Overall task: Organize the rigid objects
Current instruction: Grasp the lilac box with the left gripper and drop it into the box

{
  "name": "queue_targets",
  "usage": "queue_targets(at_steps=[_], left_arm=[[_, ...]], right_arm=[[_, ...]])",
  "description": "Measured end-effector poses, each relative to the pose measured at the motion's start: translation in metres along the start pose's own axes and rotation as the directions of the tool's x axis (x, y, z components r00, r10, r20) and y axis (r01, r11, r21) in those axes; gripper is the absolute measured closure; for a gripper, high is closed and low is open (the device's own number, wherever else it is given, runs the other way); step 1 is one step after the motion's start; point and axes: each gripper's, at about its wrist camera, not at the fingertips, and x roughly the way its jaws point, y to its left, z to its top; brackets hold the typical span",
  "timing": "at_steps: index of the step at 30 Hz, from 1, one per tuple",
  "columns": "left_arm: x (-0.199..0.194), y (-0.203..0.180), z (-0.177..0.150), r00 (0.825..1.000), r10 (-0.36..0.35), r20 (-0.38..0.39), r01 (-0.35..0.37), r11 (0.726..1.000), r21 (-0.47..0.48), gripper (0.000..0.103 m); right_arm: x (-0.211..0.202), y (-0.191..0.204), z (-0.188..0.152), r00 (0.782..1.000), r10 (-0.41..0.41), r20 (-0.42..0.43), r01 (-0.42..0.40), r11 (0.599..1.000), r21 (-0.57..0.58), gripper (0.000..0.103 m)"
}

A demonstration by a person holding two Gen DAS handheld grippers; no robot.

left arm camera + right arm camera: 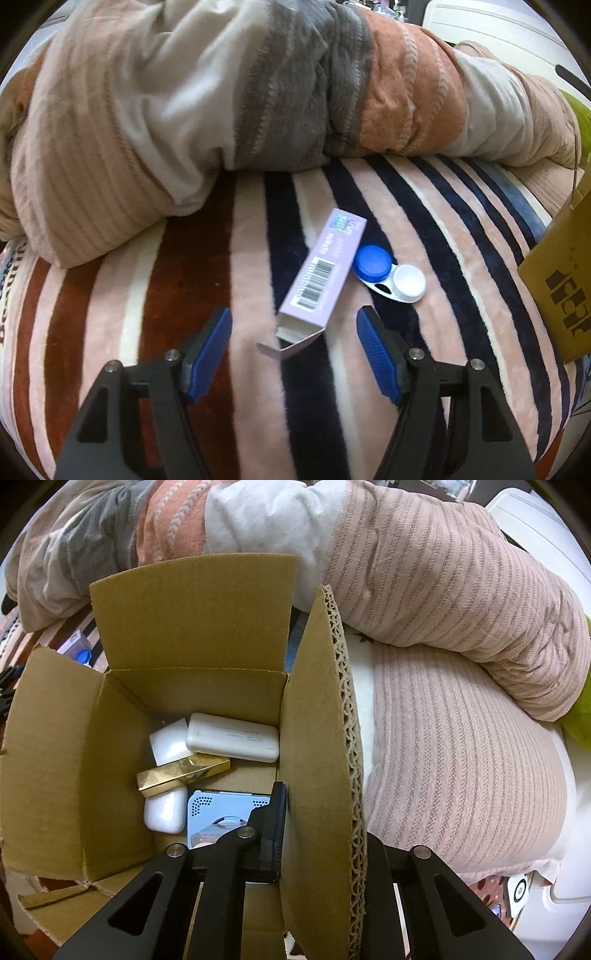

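A lilac carton [320, 273] with a barcode and an open end flap lies on the striped blanket [424, 206]. A contact lens case [388, 275] with one blue and one white cap touches its right side. My left gripper [293, 328] is open, its blue pads straddling the carton's near end. My right gripper [317, 834] is shut on the right flap [321, 738] of an open cardboard box [66, 746]. In the box lie a white oblong case [232, 737], a white block [168, 742], a gold bar [183, 773], a white earbud case [164, 808] and a pale blue device [221, 812].
A rolled striped duvet [184, 92] lies across the back of the bed, also in the right wrist view [461, 590]. The cardboard box's side [561, 280] stands at the right edge of the left wrist view. A white cabinet [498, 29] is behind.
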Motion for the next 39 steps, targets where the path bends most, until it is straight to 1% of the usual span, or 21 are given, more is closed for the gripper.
queue_targets(at_steps=[5, 8, 9, 10, 11, 12, 13, 14, 16, 18, 19, 21, 22, 25, 27, 30, 31, 32, 34, 36, 39], left_arm=[[0.015, -0.012, 0.009, 1.000, -0.019, -0.001, 0.019, 1.000, 0.022, 0.036], [0.027, -0.018, 0.019, 0.999, 0.044, 0.002, -0.045, 0.998, 0.037, 0.038], [0.032, -0.020, 0.022, 0.998, 0.060, 0.014, -0.060, 0.997, 0.046, 0.046], [0.035, -0.020, 0.024, 0.998, 0.062, 0.018, -0.063, 0.997, 0.048, 0.052], [0.039, -0.021, 0.026, 0.998, 0.059, 0.018, -0.060, 0.997, 0.047, 0.062], [0.043, -0.021, 0.029, 0.998, 0.063, 0.020, -0.064, 0.997, 0.045, 0.076], [0.046, -0.021, 0.030, 0.997, 0.068, 0.018, -0.069, 0.996, 0.048, 0.079], [0.047, -0.024, 0.031, 0.997, 0.075, 0.023, -0.076, 0.996, 0.053, 0.080], [0.043, -0.029, 0.030, 0.998, 0.055, 0.033, -0.058, 0.996, 0.069, 0.080], [0.034, -0.034, 0.029, 0.997, 0.058, 0.050, -0.062, 0.995, 0.083, 0.080], [0.028, -0.035, 0.029, 0.996, 0.064, 0.060, -0.069, 0.994, 0.087, 0.080], [0.007, -0.037, 0.029, 0.990, 0.090, 0.110, -0.100, 0.991, 0.091, 0.080], [-0.003, -0.039, 0.031, 0.989, 0.085, 0.124, -0.097, 0.991, 0.095, 0.080], [-0.035, -0.050, 0.042, 0.983, 0.055, 0.173, -0.075, 0.991, 0.107, 0.080], [-0.059, -0.063, 0.050, 0.976, 0.022, 0.218, -0.049, 0.992, 0.119, 0.080], [-0.096, -0.087, 0.058, 0.959, -0.065, 0.275, 0.019, 0.986, 0.166, 0.080], [-0.108, -0.100, 0.061, 0.952, -0.107, 0.288, 0.054, 0.981, 0.188, 0.080], [-0.117, -0.110, 0.061, 0.947, -0.136, 0.292, 0.078, 0.977, 0.201, 0.080], [-0.130, -0.136, 0.068, 0.932, -0.220, 0.287, 0.154, 0.960, 0.234, 0.080], [-0.141, -0.167, 0.075, 0.919, -0.291, 0.268, 0.216, 0.937, 0.276, 0.080], [-0.145, -0.209, 0.083, 0.906, -0.362, 0.221, 0.277, 0.900, 0.338, 0.080]], right_arm=[[0.000, 0.001, 0.000, 1.000, -0.008, -0.001, 0.008, 1.000, -0.007, 0.093], [-0.001, 0.001, 0.000, 1.000, -0.007, -0.009, 0.007, 1.000, -0.007, 0.093], [0.000, 0.001, 0.001, 1.000, -0.006, -0.012, 0.006, 1.000, -0.007, 0.093], [0.000, 0.002, 0.001, 1.000, -0.006, -0.014, 0.006, 1.000, -0.008, 0.093], [0.000, 0.002, 0.002, 1.000, -0.007, -0.018, 0.007, 1.000, -0.011, 0.093], [0.001, 0.002, 0.003, 1.000, -0.008, -0.020, 0.007, 1.000, -0.012, 0.093], [0.002, 0.002, 0.004, 1.000, -0.007, -0.022, 0.007, 1.000, -0.012, 0.093], [0.002, 0.002, 0.004, 1.000, -0.007, -0.021, 0.007, 1.000, -0.011, 0.093], [0.003, 0.002, 0.005, 1.000, -0.006, -0.022, 0.006, 1.000, -0.012, 0.093], [0.004, 0.002, 0.005, 1.000, -0.005, -0.022, 0.004, 1.000, -0.013, 0.093], [0.004, 0.002, 0.006, 1.000, -0.003, -0.023, 0.002, 1.000, -0.013, 0.093], [0.005, 0.001, 0.006, 1.000, -0.002, -0.022, 0.001, 1.000, -0.014, 0.093], [0.005, 0.001, 0.006, 1.000, -0.002, -0.022, 0.002, 1.000, -0.014, 0.093], [0.005, 0.001, 0.003, 1.000, -0.003, -0.018, 0.003, 1.000, -0.018, 0.093], [0.005, 0.001, 0.002, 1.000, -0.002, -0.017, 0.002, 1.000, -0.017, 0.093], [0.004, 0.002, 0.001, 1.000, -0.006, -0.013, 0.005, 1.000, -0.022, 0.093], [0.004, 0.002, 0.001, 1.000, -0.006, -0.013, 0.005, 1.000, -0.022, 0.093], [0.003, 0.002, 0.000, 1.000, -0.005, -0.012, 0.005, 1.000, -0.022, 0.093], [0.003, 0.002, -0.001, 1.000, -0.004, -0.011, 0.004, 1.000, -0.022, 0.093], [0.003, 0.002, -0.002, 1.000, -0.004, -0.010, 0.004, 1.000, -0.022, 0.093], [0.003, 0.002, -0.002, 1.000, -0.004, -0.010, 0.004, 1.000, -0.022, 0.093]])
